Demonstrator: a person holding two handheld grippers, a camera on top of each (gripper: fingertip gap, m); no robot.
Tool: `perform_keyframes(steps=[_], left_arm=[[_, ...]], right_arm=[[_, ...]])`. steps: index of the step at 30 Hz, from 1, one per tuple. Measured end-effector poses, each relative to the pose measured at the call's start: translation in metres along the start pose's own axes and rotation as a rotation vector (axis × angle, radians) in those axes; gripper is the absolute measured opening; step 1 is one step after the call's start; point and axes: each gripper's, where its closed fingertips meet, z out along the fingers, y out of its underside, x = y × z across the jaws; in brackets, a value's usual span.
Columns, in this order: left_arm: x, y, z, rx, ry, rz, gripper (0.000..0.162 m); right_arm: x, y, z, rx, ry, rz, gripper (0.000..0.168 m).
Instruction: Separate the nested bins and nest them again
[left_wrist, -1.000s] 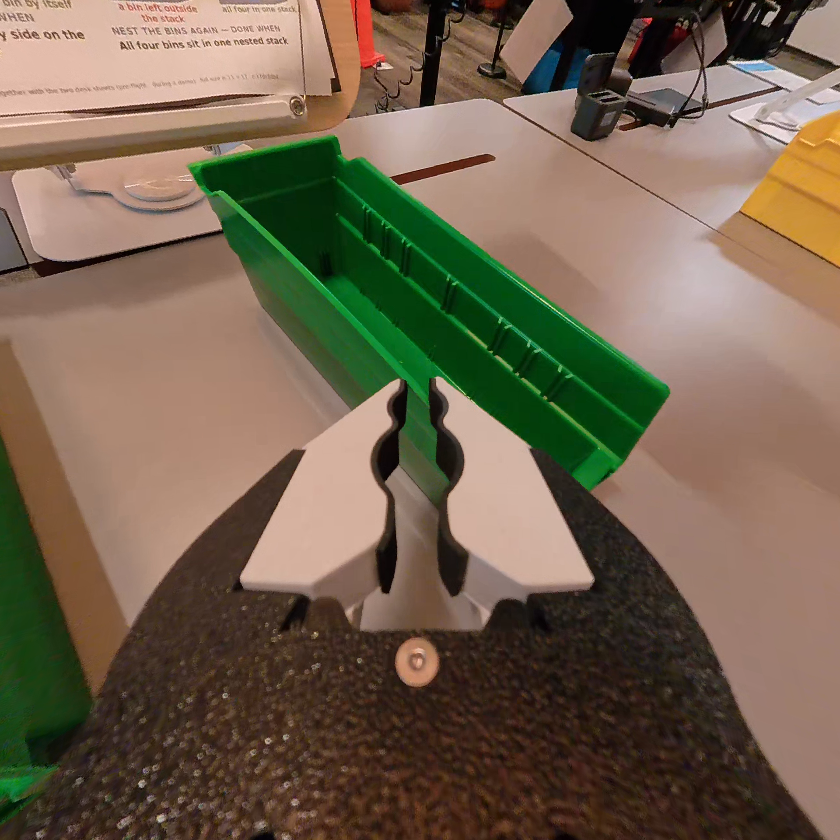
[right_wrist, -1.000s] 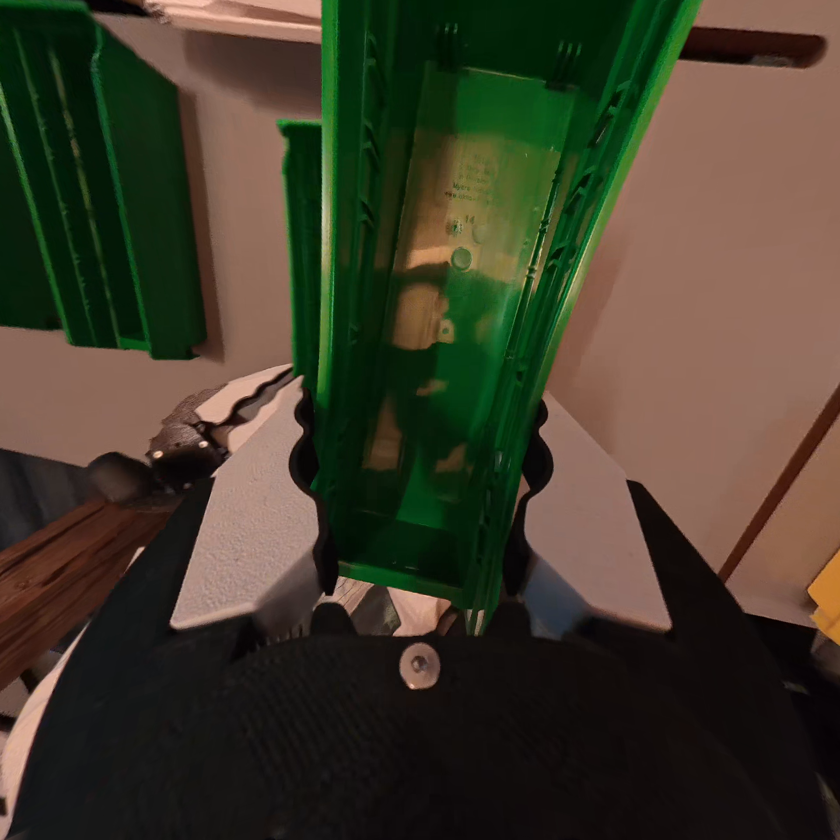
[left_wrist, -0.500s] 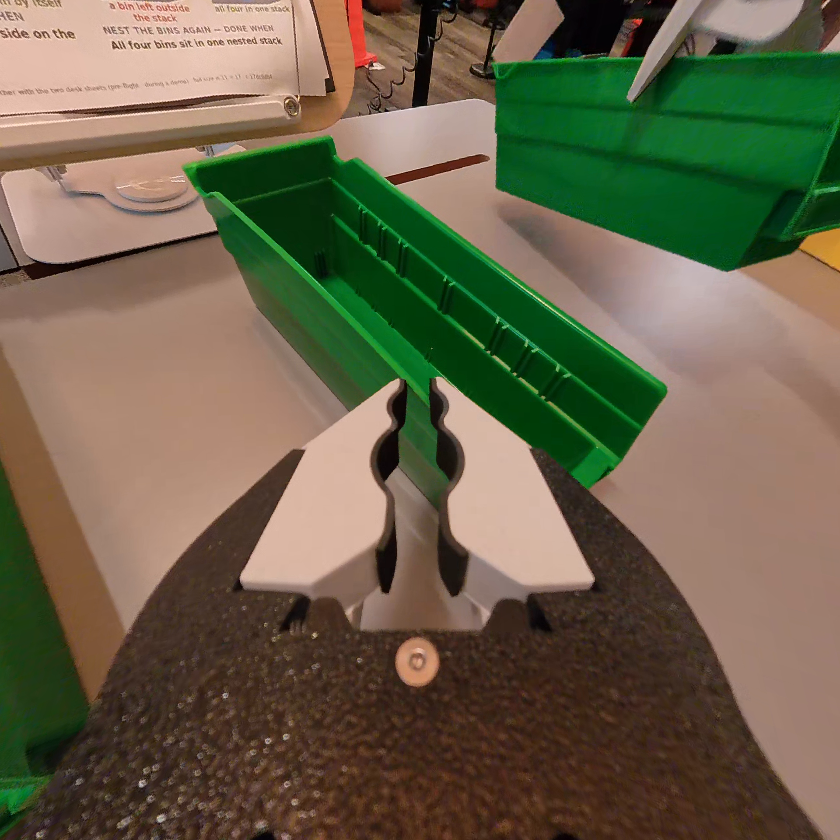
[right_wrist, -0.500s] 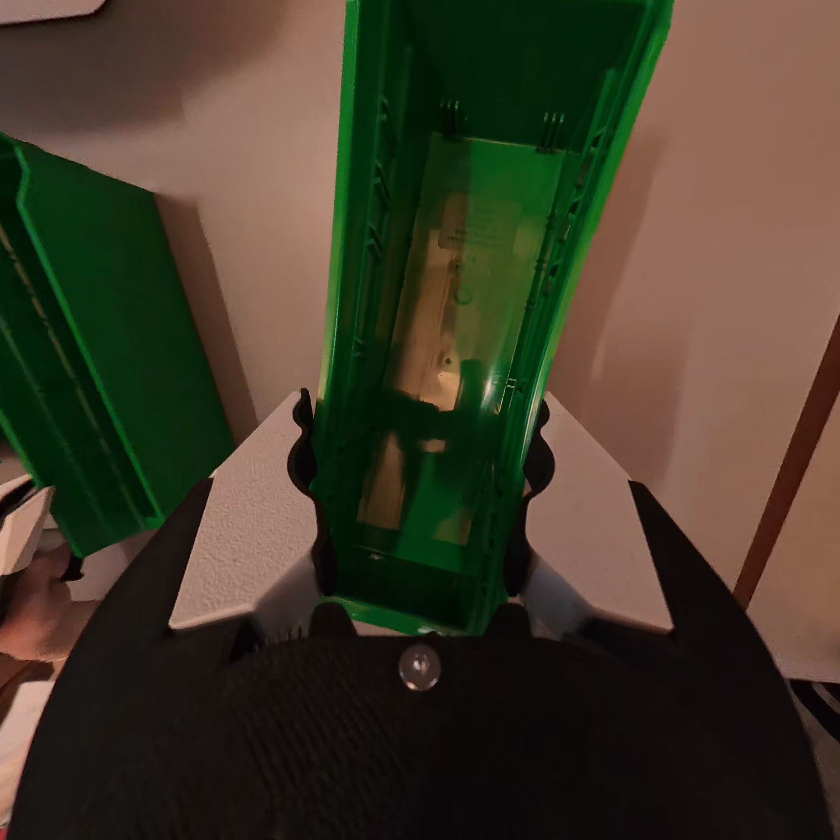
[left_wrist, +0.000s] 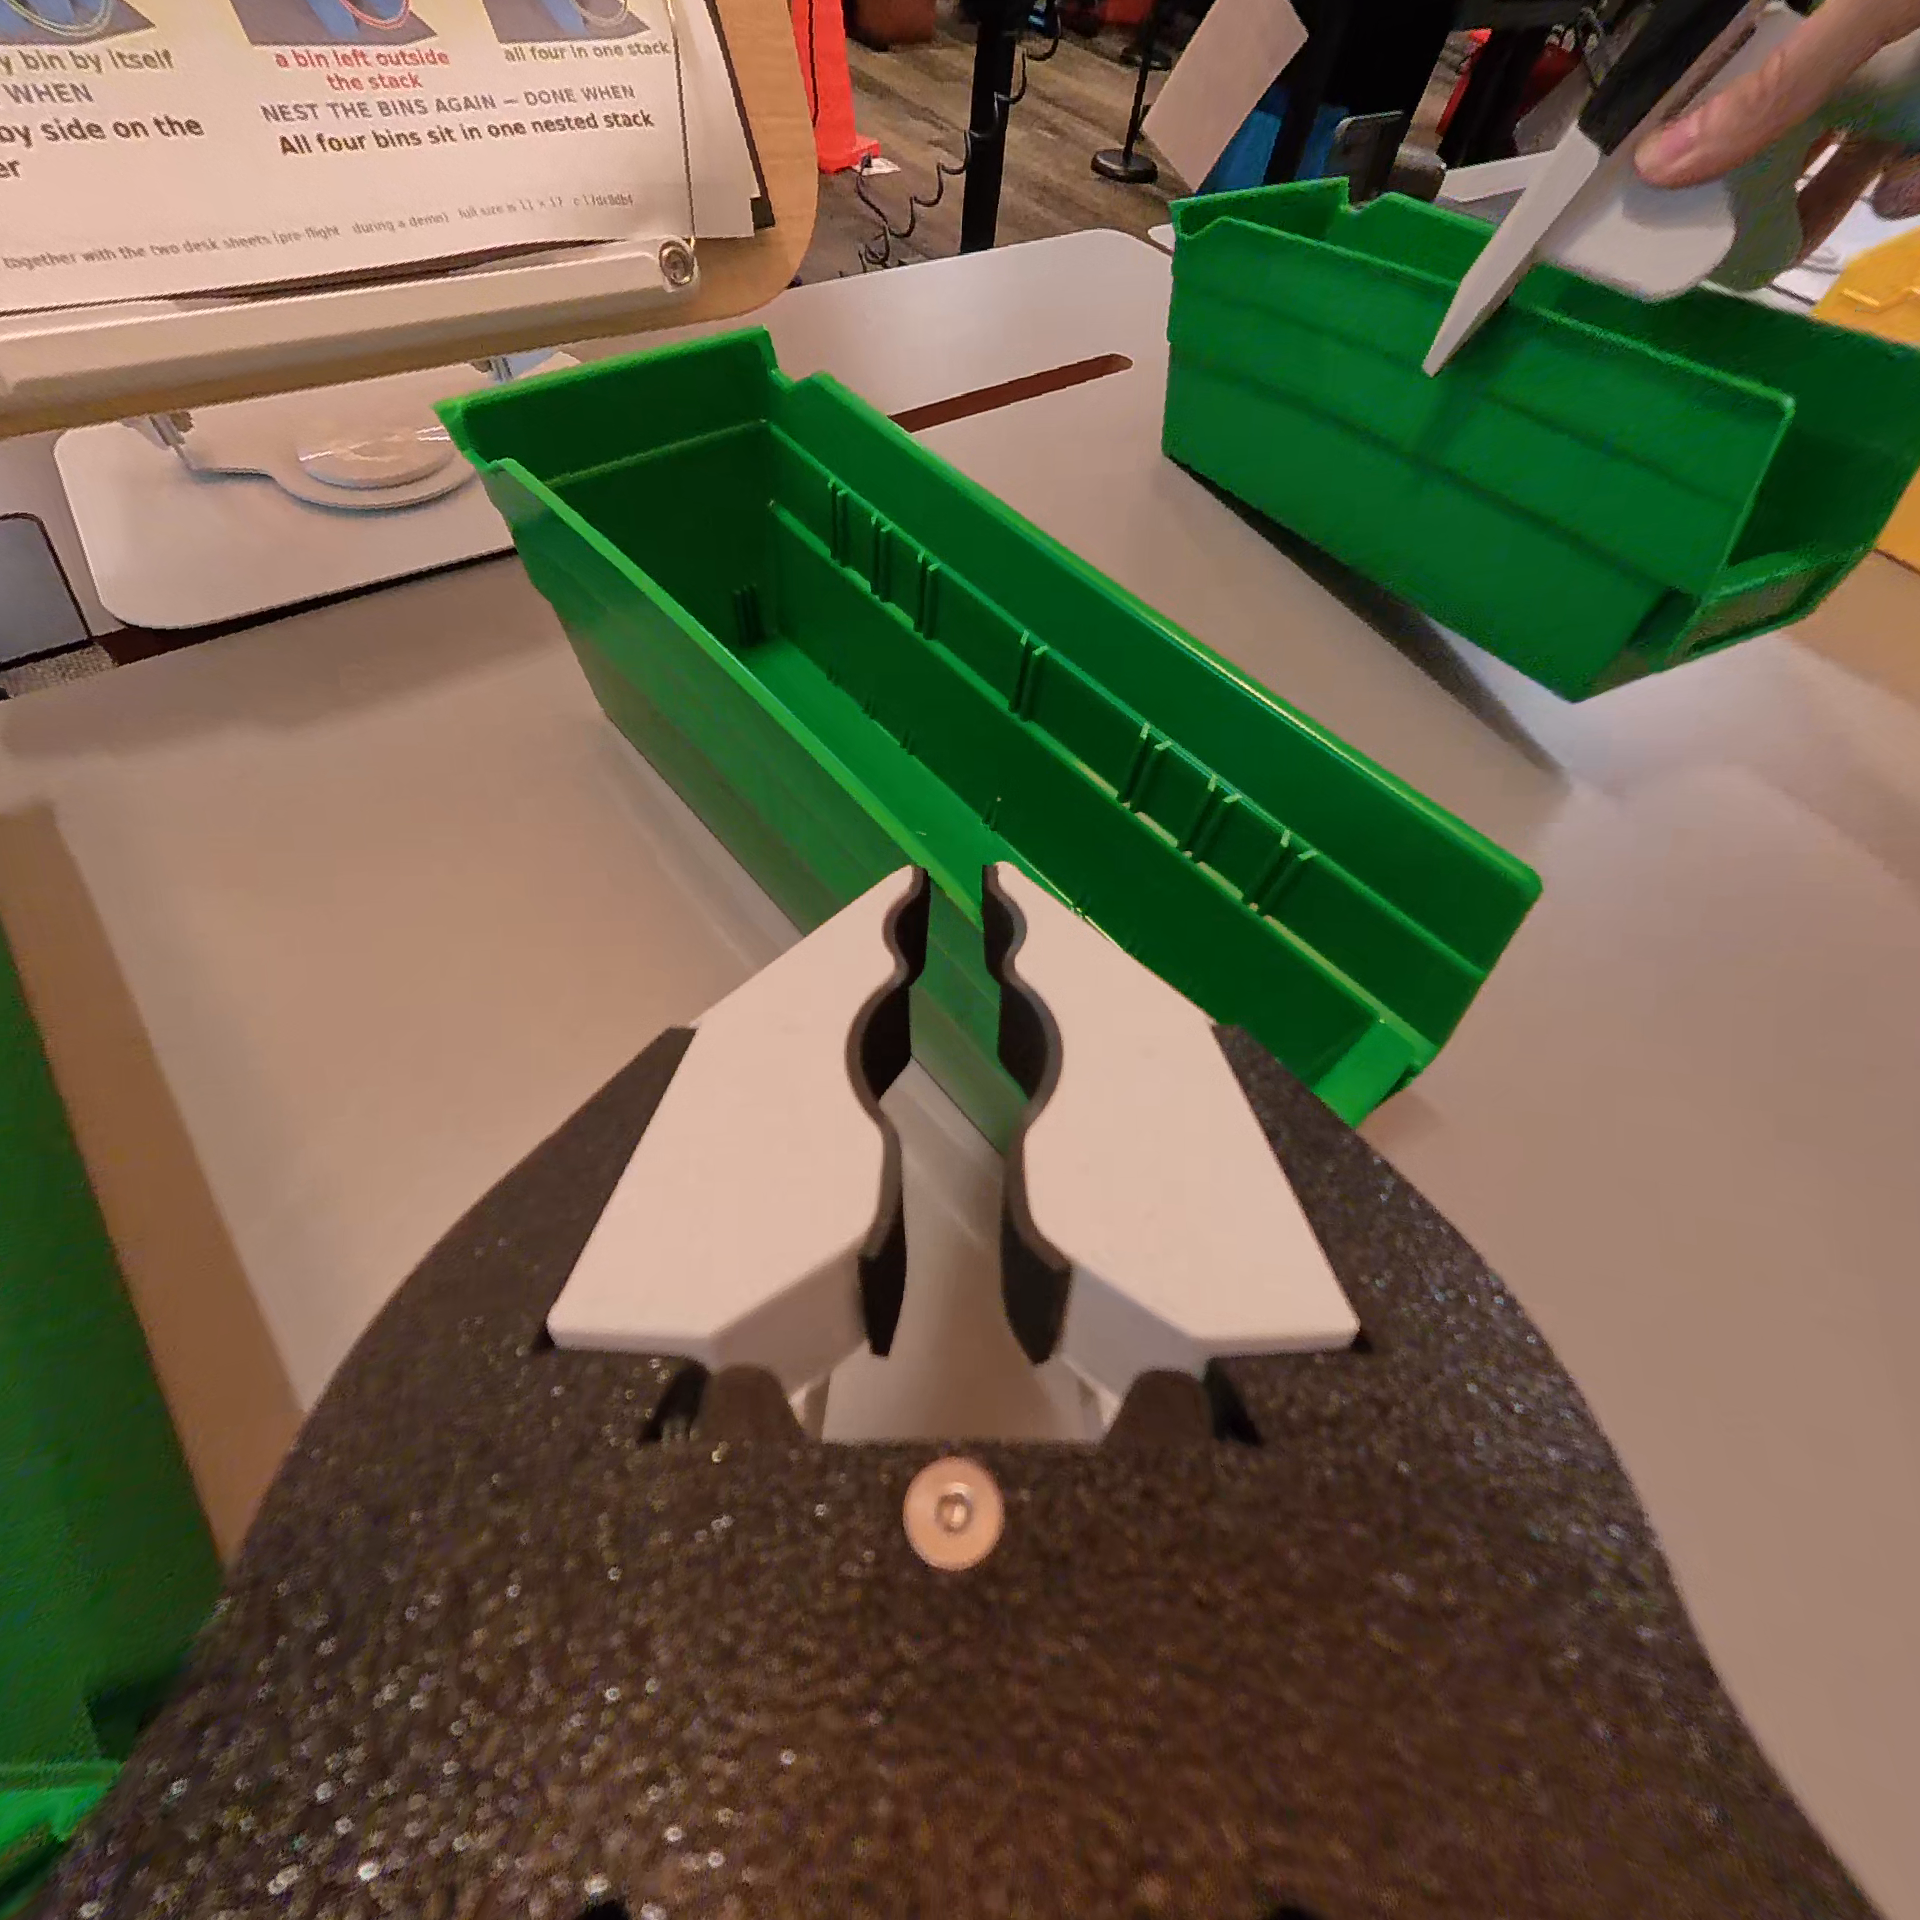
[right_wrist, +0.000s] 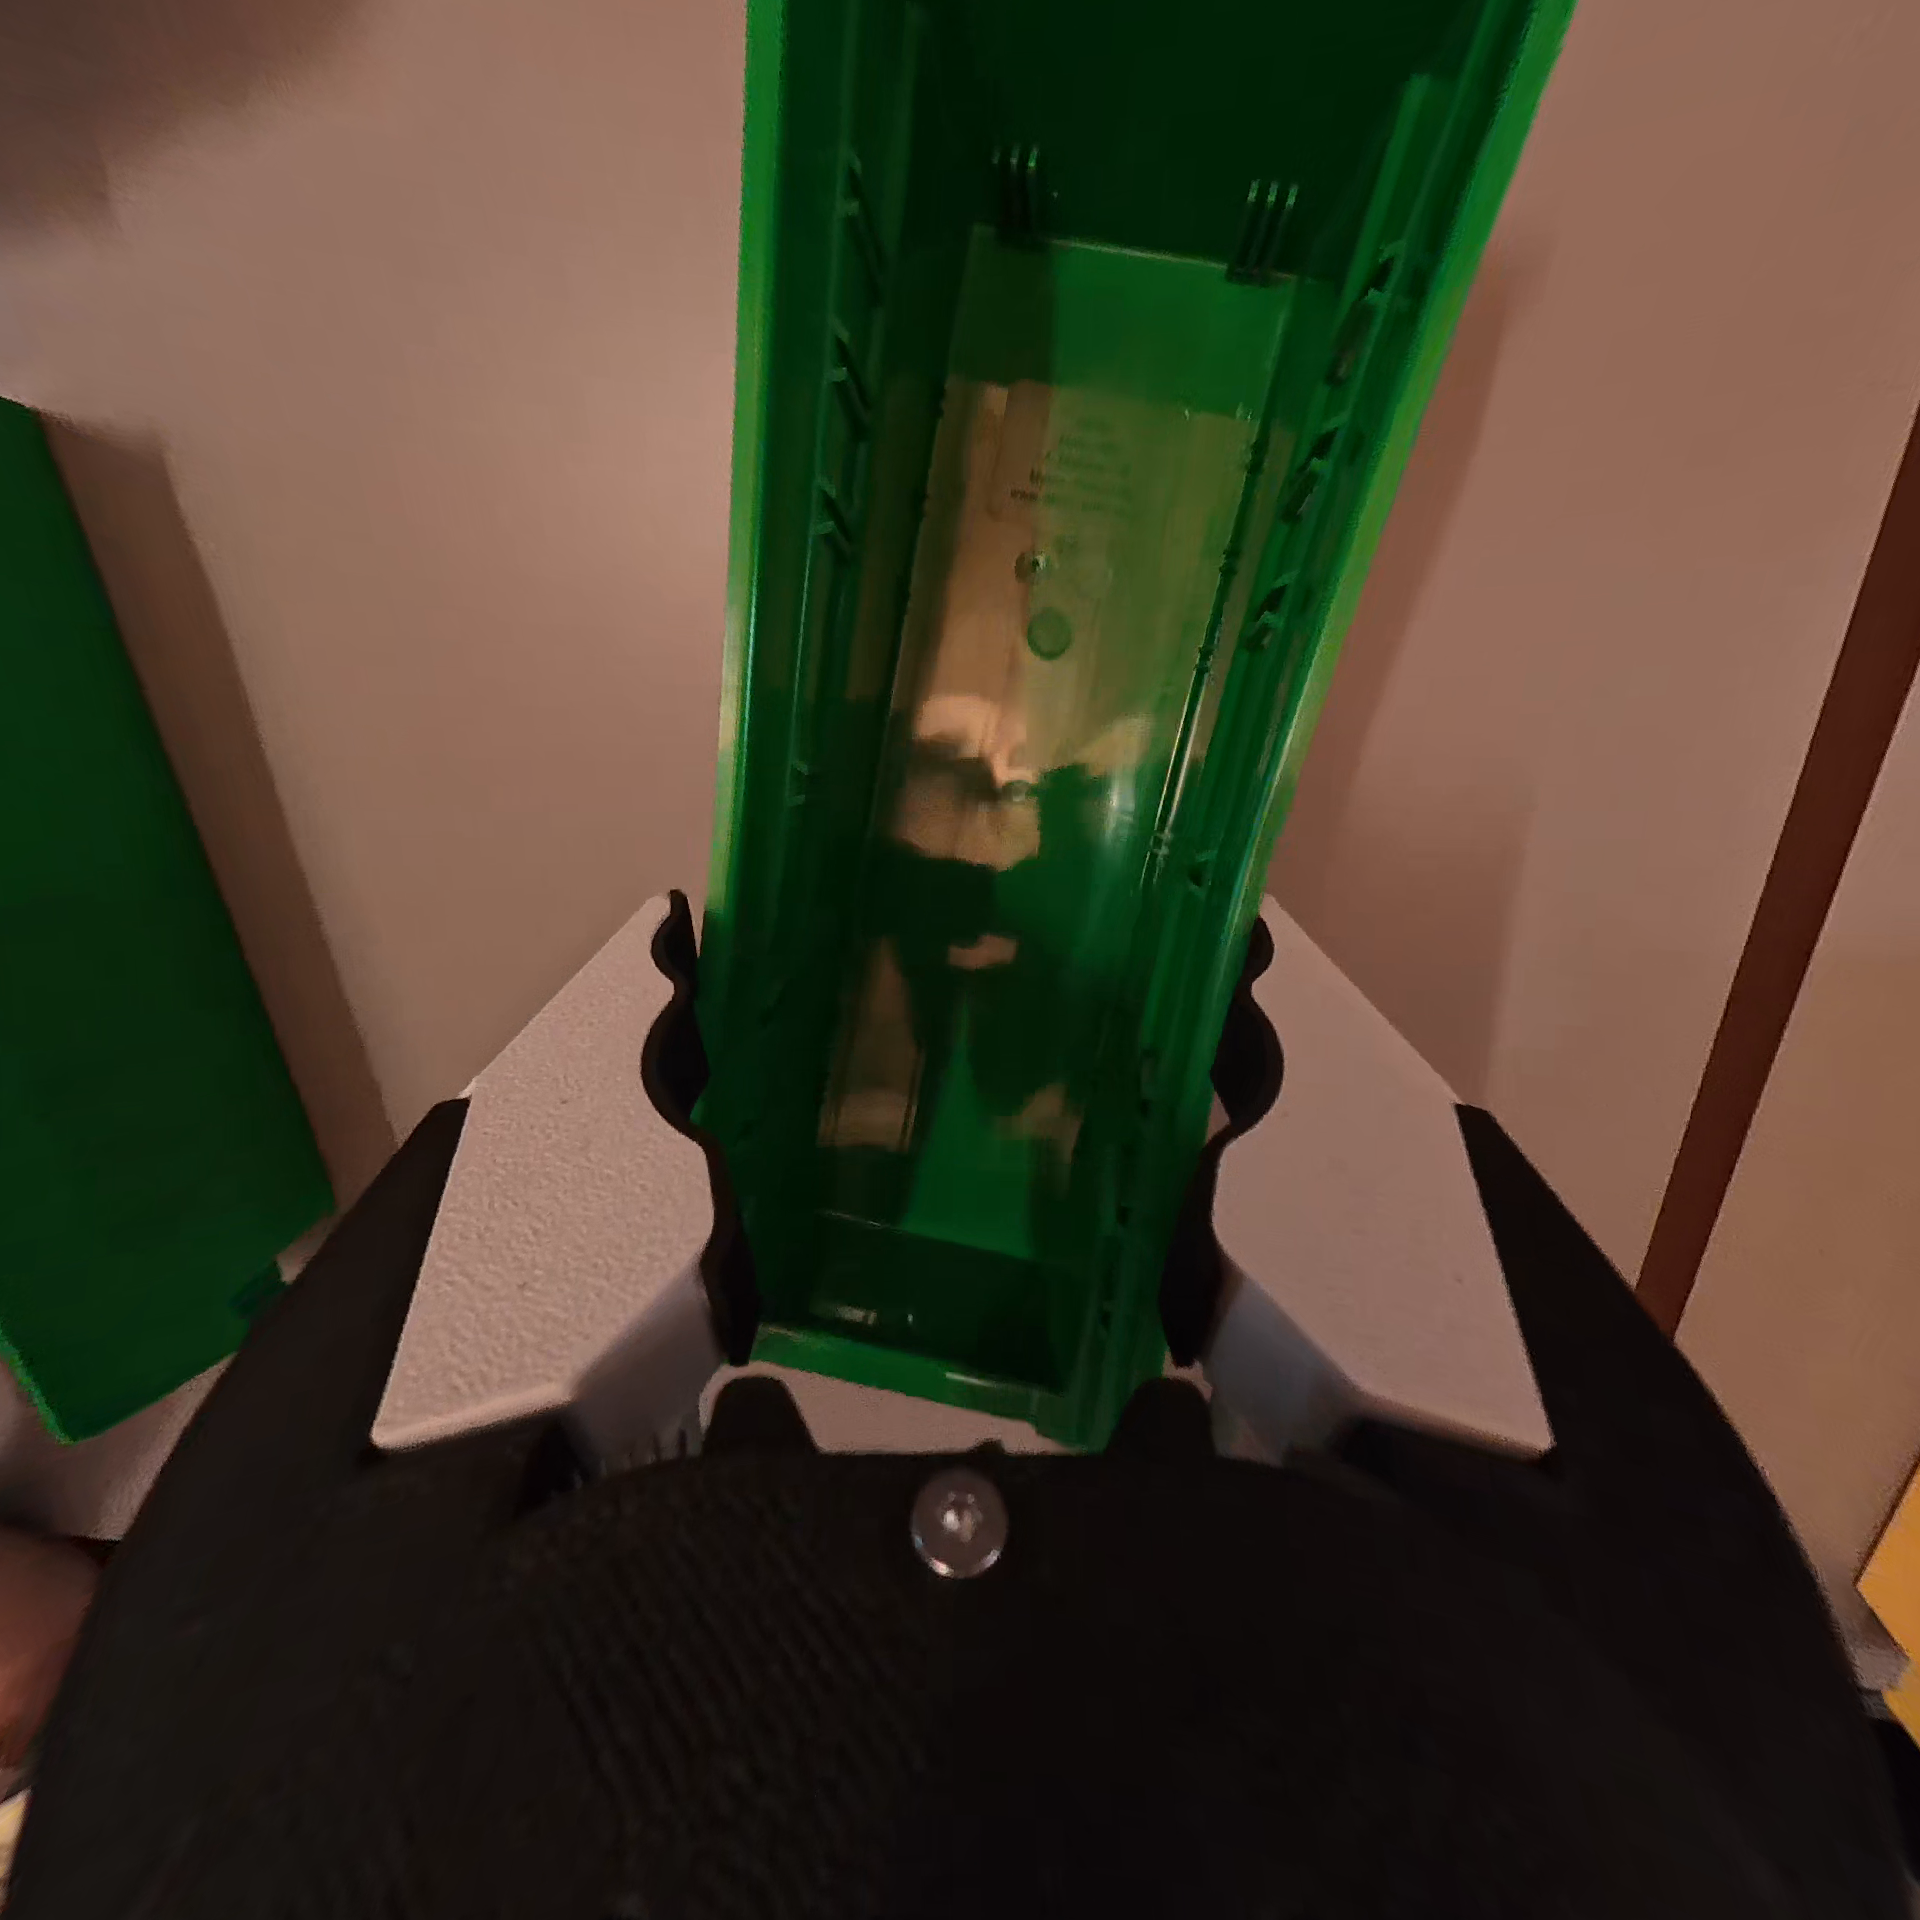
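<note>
Bins, all green, number three across the two views. One long bin (left_wrist: 1039, 727) stands empty on the grey table (left_wrist: 343, 862), and the left gripper (left_wrist: 956, 904) pinches its near side wall between narrow jaws. A second bin (right_wrist: 1039, 675), also empty, is clamped across its width in the right gripper (right_wrist: 961, 1091); the left wrist view shows it (left_wrist: 1507, 499) off to the right, tilted, its low end near the tabletop, with a person's hand (left_wrist: 1766, 104) on that gripper. A third bin (left_wrist: 62, 1403) shows only as a green edge at far left, contents hidden. One printed instruction sheet (left_wrist: 343, 135) stands behind.
</note>
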Motion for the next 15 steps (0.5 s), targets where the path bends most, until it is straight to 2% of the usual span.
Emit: perform_keyframes(steps=[4,7,15], left_arm=[[0.0,0.0,0.0,0.0,0.003,-0.002,0.008],[0.0,0.0,0.0,0.002,0.006,-0.002,0.008],[-0.001,0.0,0.0,0.002,0.02,-0.013,0.009]], right_arm=[[0.007,0.01,0.016,-0.019,0.003,-0.002,0.109],[0.009,0.004,0.017,0.038,-0.007,-0.003,0.108],[0.01,0.002,0.019,0.072,0.011,-0.022,0.119]])
